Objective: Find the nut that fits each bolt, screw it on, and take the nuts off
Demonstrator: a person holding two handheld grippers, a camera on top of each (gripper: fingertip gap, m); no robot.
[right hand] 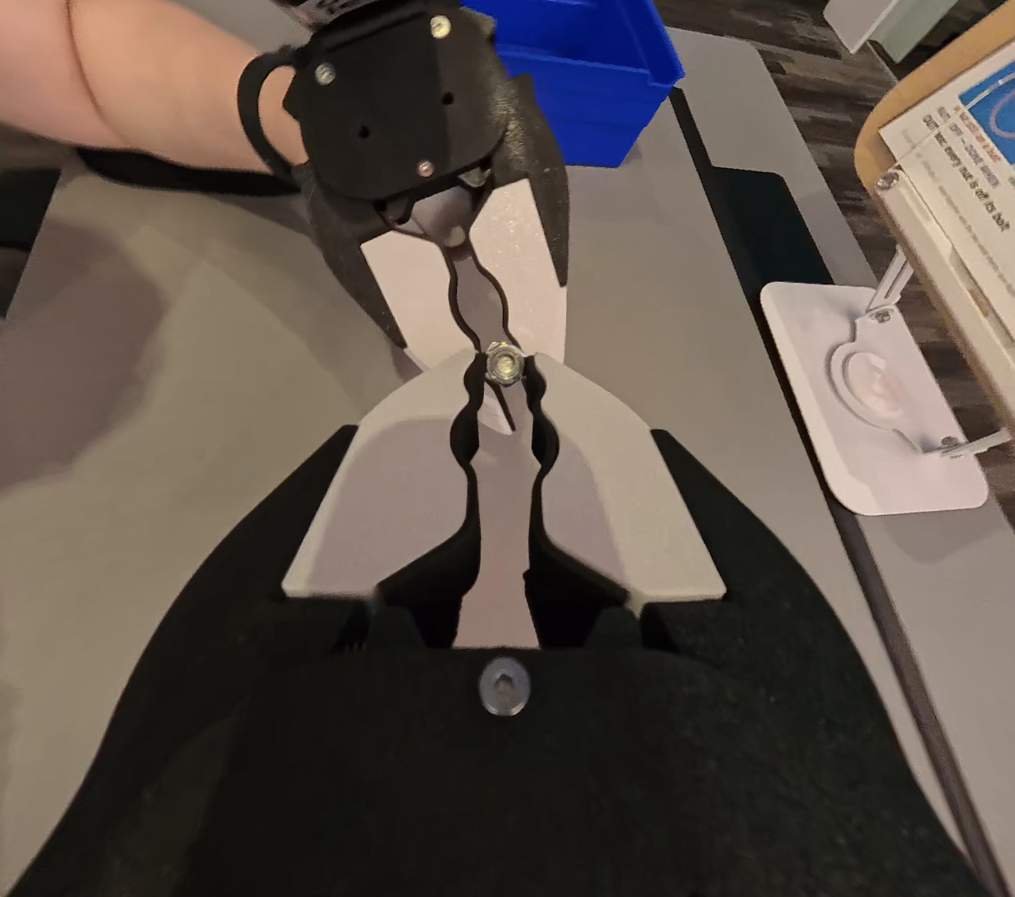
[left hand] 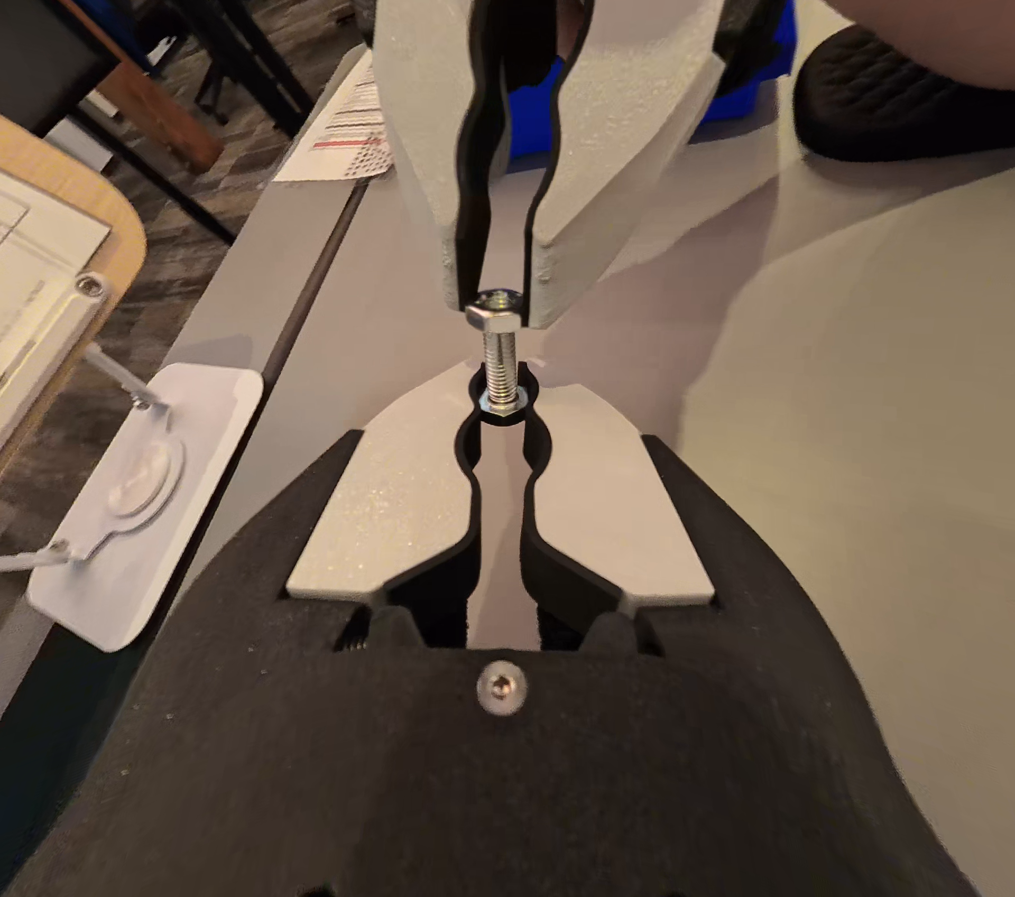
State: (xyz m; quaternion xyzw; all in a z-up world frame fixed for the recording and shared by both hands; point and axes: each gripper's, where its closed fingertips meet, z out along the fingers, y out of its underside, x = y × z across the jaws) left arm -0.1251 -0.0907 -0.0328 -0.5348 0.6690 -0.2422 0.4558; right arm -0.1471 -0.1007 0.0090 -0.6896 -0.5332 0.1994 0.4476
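Left wrist view, nearest first: the left claw (left hand: 501, 395) is clenched on a small hex nut (left hand: 501, 405) sitting at the free end of a bolt (left hand: 497, 365). The thread runs straight away from the camera to the right claw (left hand: 497, 306), which pinches the bolt's head end. Both are held in the air above the grey counter (left hand: 796, 404), with nothing supporting the bolt between them. Farther back on the counter stands a blue bin (right hand: 576, 63).

The risks, as I judge them:
- Both grips are at the very fingertips, so a small twist off the bolt's axis could flick the nut or bolt out onto the counter.
- If the two claws drift out of line while turning, the nut may bind or cross-thread.

Hard to make out:
- A hex piece sits just under the rounded head; whether it is part of the head or a second nut cannot be told.
- How many threads the nut has engaged is hidden by the left claw's pads.
- The right wrist view sees the bolt end-on only, with its shank hidden, and the bin's contents are out of sight.
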